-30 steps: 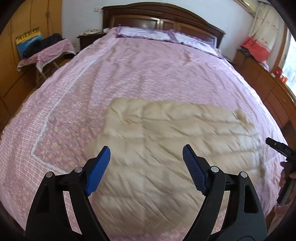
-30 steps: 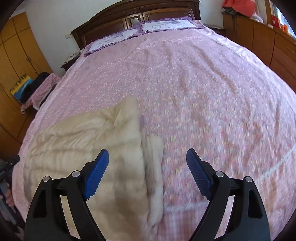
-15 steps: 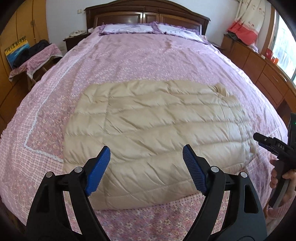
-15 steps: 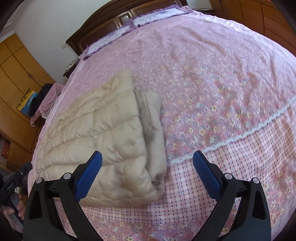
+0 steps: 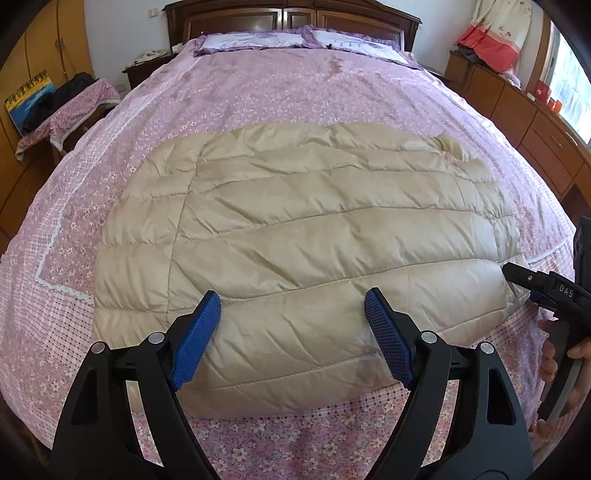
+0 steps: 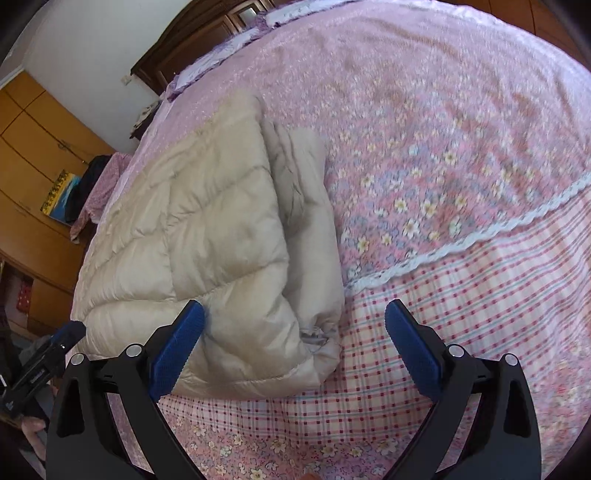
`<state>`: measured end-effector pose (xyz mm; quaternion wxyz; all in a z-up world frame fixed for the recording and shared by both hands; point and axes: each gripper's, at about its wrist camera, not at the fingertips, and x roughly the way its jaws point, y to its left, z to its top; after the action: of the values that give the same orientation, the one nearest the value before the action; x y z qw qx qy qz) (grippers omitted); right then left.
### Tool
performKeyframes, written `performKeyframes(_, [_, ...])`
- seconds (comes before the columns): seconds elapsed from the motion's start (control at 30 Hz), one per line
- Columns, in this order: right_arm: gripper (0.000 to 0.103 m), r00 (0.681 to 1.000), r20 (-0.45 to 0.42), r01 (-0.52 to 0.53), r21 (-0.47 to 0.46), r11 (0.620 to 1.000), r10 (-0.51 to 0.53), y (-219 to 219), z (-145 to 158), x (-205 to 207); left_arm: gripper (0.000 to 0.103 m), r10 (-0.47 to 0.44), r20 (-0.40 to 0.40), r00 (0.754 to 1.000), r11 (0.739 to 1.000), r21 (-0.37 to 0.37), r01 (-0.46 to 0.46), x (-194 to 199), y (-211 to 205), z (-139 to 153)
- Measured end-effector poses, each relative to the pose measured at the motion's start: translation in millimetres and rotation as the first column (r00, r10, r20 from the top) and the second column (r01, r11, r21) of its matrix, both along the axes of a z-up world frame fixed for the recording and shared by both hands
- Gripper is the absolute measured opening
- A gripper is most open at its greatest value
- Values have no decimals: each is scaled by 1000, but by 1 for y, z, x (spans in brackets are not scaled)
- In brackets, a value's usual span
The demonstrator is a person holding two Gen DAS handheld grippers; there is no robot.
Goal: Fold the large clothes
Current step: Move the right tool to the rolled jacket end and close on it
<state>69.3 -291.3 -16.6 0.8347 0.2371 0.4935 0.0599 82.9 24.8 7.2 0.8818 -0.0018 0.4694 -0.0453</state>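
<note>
Near the bed's (image 5: 280, 92) foot lies the jacket (image 5: 295, 236), a puffy beige quilted slab with stitched channels, folded. Its near edge sits under the left gripper (image 5: 291, 332), jaws wide and empty; its right corner lies beneath the right gripper (image 6: 293, 343), also spread, holding nothing. Floral pink cotton surrounds it.

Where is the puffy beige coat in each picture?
Left wrist view: the beige coat fills the middle, spread across the pink bedspread.
Right wrist view: the coat lies at left centre.
Shared landmark: the dark wooden headboard, top in both.
</note>
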Motion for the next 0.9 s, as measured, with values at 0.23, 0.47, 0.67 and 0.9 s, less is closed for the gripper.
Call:
performKeyframes(0.23, [98,1000,-3,-17,38,999,17,2,-6,10,80,-1,-9,1000,1000,12,1,4,-4,-8])
performKeyframes(0.47, [98,1000,-11,-26,39,999,26,5,-16,22,81,-4,-22,1000,1000,11,4,7,-5,-13])
performKeyframes(0.67, [95,1000,0,-28,76,997,29,6,-13,21,81,-8,-31,999,1000,18,9,9,-6,-18])
performKeyframes(0.9, [76,998,34,-66,172,983,61,2,-17,19,81,-11,-41,999,1000,17,12,12,-7,-23])
